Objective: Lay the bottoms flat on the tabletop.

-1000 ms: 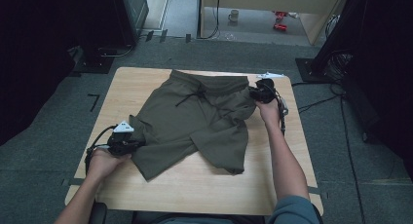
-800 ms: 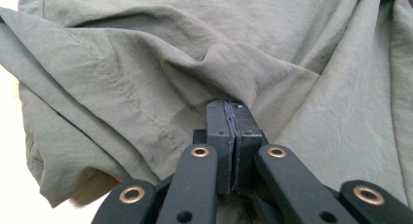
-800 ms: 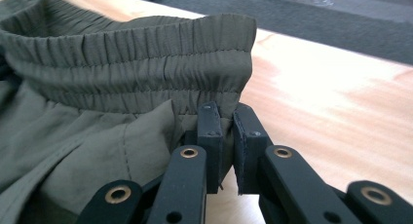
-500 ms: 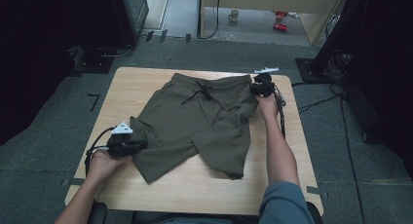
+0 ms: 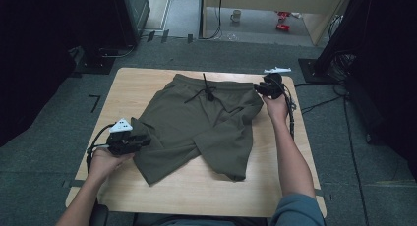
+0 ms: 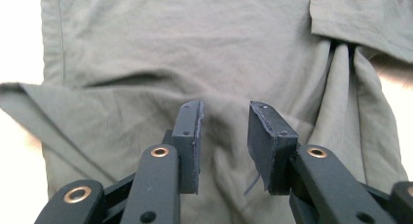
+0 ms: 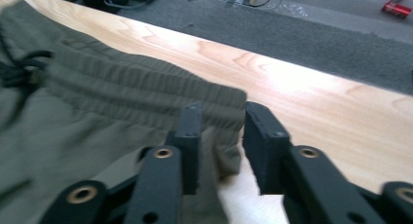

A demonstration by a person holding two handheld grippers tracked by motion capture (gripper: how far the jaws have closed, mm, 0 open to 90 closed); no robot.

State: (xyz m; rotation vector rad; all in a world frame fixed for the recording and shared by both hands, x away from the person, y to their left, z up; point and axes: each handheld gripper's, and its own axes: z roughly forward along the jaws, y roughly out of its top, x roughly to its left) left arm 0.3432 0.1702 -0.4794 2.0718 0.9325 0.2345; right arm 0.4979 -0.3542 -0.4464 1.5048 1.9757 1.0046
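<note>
A pair of olive green shorts lies spread on the wooden table, waistband toward the far edge, with a dark drawstring at its middle. My left gripper sits at the left leg's edge. In the left gripper view, that gripper stands open, with creased shorts fabric under and beyond the jaws. My right gripper is at the waistband's right corner. The right gripper view shows it open, the ribbed waistband corner just past the tips and the drawstring at far left.
Bare wood runs to the right of the waistband and along the near edge. Beyond the table's far edge is grey carpet with a mug, red items, and cables at the right.
Both hands have stayed nearly where they were; the right gripper has edged slightly toward the far edge. The shorts lie much as before.
</note>
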